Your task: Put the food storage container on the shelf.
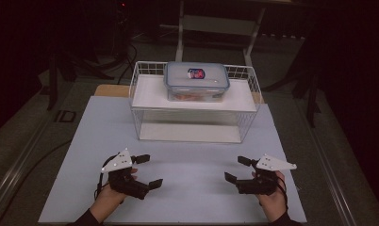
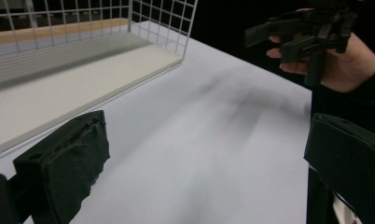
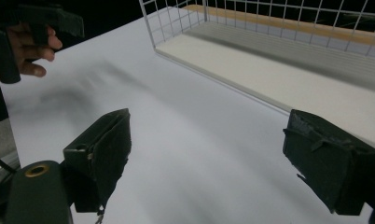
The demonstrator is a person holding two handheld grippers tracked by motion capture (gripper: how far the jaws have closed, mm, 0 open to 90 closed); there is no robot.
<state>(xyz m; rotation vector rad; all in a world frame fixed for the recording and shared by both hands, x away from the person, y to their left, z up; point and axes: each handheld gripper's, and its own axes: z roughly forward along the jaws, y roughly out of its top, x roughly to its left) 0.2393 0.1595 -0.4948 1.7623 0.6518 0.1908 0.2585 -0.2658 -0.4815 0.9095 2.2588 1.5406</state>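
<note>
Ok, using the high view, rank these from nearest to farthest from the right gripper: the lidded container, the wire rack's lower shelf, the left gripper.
1. Left gripper, level with the right gripper, across the mat.
2. Lower shelf, ahead at the rack's base.
3. Lidded container, atop the rack's upper shelf.

Left gripper (image 1: 148, 171) and right gripper (image 1: 235, 169) hover low, jaws spread wide, pointing inward toward each other

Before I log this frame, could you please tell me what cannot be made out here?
- Contents of the lidded container on the wire rack, high view: something reddish shows through its wall, too small and dim to identify.
- Label on its lid: too small to read.
- Room behind the rack: lost in darkness.
- Left tool, own view: right jaw cut by the frame edge.
- Right tool, own view: right jaw cut at the edge.
</note>
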